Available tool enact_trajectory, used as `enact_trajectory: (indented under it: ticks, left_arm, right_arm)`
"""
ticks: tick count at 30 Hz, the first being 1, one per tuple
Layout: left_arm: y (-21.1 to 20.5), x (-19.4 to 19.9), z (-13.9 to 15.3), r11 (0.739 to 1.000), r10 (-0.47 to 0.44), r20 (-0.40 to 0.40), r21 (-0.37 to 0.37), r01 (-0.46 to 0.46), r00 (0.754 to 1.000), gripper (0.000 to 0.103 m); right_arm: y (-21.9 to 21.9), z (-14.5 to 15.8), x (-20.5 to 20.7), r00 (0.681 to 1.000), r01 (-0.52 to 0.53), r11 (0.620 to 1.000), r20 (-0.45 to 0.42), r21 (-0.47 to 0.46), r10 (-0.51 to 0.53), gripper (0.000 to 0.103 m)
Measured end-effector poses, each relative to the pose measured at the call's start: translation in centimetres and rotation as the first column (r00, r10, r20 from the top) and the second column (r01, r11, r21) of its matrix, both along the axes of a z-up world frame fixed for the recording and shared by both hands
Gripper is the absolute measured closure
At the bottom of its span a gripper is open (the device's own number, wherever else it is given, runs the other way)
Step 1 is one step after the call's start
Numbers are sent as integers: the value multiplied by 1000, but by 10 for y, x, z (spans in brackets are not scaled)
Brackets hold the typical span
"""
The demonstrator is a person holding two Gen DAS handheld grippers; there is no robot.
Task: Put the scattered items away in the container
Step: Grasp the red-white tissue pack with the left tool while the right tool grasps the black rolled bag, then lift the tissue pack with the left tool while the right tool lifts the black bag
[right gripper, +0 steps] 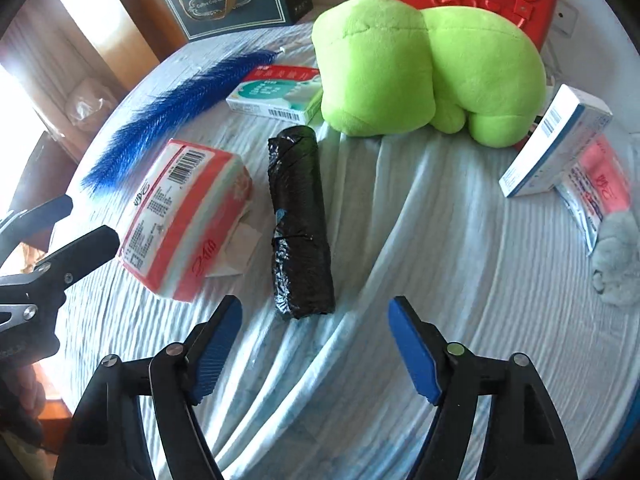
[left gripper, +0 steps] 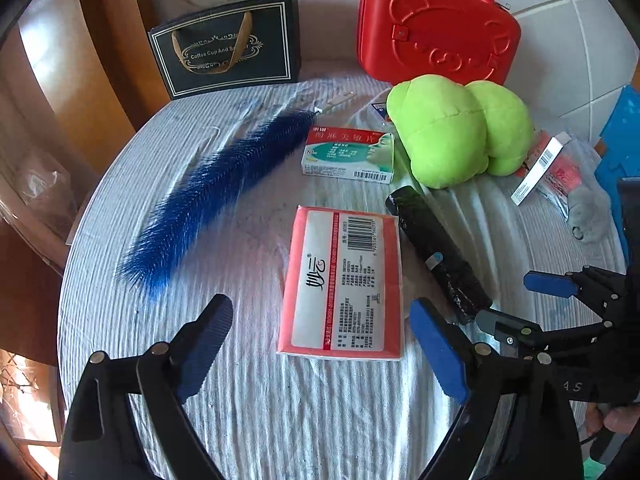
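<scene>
A red-and-white tissue pack (left gripper: 342, 284) lies on the white cloth just ahead of my open, empty left gripper (left gripper: 320, 344). It also shows in the right wrist view (right gripper: 184, 216). A black roll of bags (right gripper: 300, 220) lies just ahead of my open, empty right gripper (right gripper: 316, 344); it also shows in the left wrist view (left gripper: 438, 252). A blue feather (left gripper: 216, 192), a green-and-white medicine box (left gripper: 348, 156), a green plush toy (right gripper: 424, 68) and a white box (right gripper: 556, 148) lie around. A red case (left gripper: 436, 28) stands shut at the back.
A black gift bag (left gripper: 228, 48) stands at the back left. A grey fluffy keyring (right gripper: 618, 264) and a pink packet (right gripper: 600, 188) lie at the right. A wooden frame (left gripper: 108, 40) borders the table on the left. The right gripper (left gripper: 516, 308) shows in the left wrist view.
</scene>
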State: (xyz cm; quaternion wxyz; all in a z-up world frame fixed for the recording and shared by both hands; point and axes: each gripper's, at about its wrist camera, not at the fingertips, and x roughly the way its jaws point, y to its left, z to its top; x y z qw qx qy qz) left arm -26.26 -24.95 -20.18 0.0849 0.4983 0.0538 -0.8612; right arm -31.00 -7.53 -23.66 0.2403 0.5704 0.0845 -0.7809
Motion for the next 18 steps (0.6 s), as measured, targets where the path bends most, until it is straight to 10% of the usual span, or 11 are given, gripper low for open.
enact_trajectory:
  ticks: [13, 18]
  left_arm:
    - [-9, -44, -56, 994, 5, 147, 106, -21, 989, 11]
    - [-20, -55, -71, 983, 9, 160, 182, -38, 987, 11]
  right_arm:
    - [-16, -8, -21, 1000, 1, 1000, -12, 10, -1, 26]
    - [-25, -21, -39, 1000, -7, 1000, 23, -19, 7, 41]
